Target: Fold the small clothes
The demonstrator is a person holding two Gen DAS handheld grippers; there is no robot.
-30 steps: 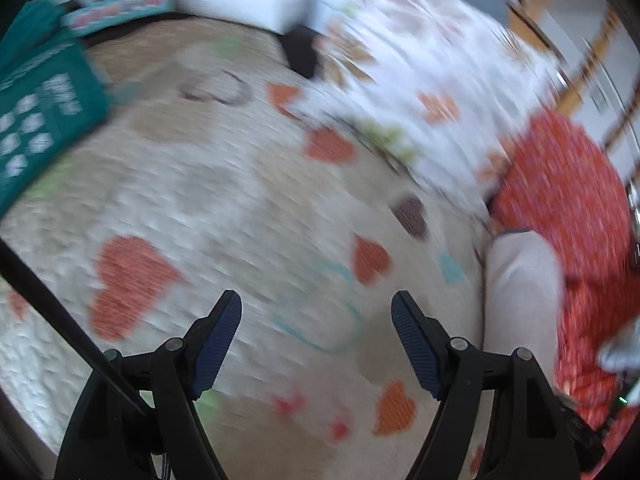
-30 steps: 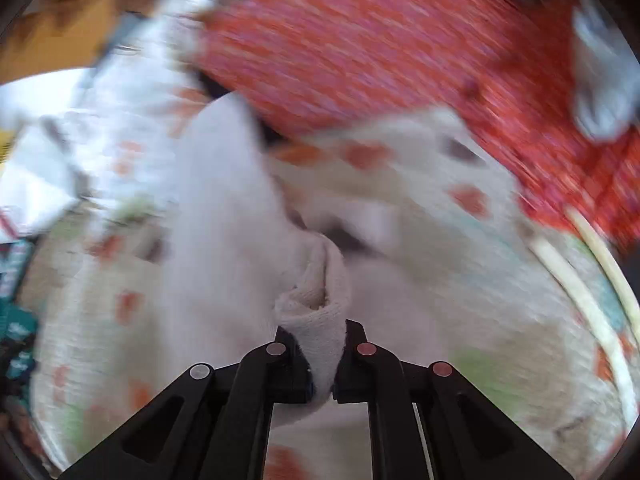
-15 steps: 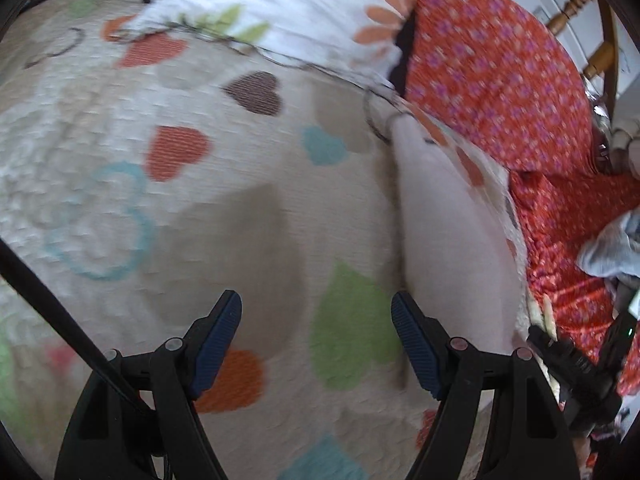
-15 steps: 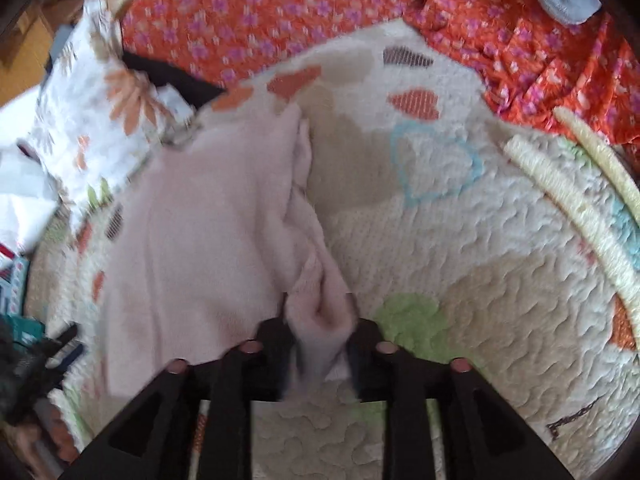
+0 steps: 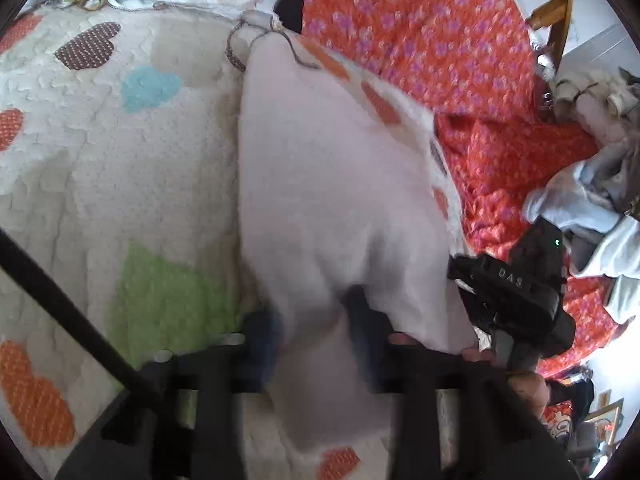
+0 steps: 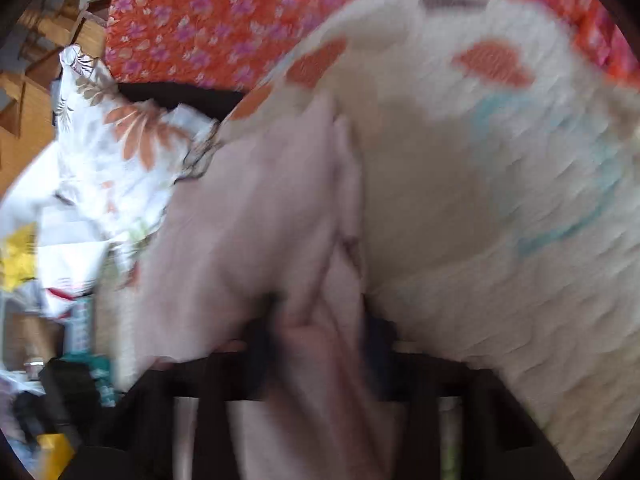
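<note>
Pink garment point(image 5: 340, 200) on quilt point(image 5: 140, 160) | left gripper point(image 5: 316, 332) pinching near edge | right gripper point(image 6: 320, 332) pinching bunched fold

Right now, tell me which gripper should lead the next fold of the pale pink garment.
Probably the left. The left gripper holds the pale pink garment at its near edge, with the flat cloth stretched ahead over the heart quilt. The right gripper is shut on a bunched, motion-blurred wad.

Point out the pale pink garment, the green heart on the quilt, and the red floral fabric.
pale pink garment point(image 5: 336, 184): left wrist view, middle of its flat panel.
green heart point(image 5: 172, 296): left wrist view, centre of the patch.
red floral fabric point(image 5: 420, 40): left wrist view, upper spread.
</note>
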